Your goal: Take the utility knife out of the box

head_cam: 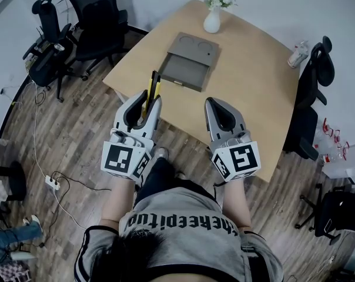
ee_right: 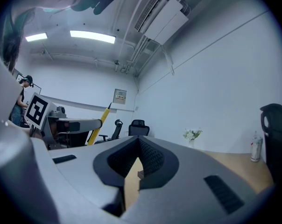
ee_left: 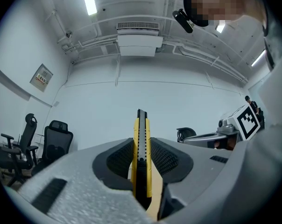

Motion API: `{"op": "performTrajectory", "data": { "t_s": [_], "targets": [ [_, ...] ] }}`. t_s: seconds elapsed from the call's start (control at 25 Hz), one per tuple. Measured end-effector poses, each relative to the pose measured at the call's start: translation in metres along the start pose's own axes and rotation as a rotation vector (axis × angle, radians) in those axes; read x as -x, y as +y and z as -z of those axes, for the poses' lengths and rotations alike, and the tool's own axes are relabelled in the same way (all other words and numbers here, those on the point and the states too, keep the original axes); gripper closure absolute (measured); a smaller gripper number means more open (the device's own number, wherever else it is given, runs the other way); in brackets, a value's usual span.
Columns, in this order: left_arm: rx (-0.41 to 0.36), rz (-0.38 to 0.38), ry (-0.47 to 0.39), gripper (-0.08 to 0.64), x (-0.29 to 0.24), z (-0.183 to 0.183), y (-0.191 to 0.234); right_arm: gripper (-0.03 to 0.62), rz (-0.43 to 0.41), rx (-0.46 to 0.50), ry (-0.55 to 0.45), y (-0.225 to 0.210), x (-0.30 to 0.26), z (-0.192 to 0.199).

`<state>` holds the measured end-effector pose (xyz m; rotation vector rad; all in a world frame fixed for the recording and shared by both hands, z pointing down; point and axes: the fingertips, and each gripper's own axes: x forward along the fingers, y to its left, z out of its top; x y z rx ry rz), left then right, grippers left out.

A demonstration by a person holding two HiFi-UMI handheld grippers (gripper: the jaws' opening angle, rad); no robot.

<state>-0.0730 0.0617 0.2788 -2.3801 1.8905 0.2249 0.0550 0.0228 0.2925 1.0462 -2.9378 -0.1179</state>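
Light wooden table (head_cam: 254,87), grey box (head_cam: 192,60) near its middle, white vase of flowers (head_cam: 212,19) at far corner

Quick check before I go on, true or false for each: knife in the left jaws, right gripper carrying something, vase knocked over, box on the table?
1. The jaws of the left gripper clamp the utility knife. True.
2. The right gripper carries something. False: its jaws are together with nothing between them.
3. The vase is knocked over. False: it stands upright beyond the box.
4. The box rests on the table. True.
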Motion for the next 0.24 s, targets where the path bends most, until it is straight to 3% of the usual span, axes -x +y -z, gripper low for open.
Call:
{"op": "performTrajectory", "data": {
  "t_s": [0.24],
  "targets": [
    [-0.004, 0.003, -0.001, 0.434, 0.0006, -0.0012, -0.0012, 0.586, -0.001, 0.004, -0.001, 0.0006, 0.0008, -0.0002]
  ]
}}
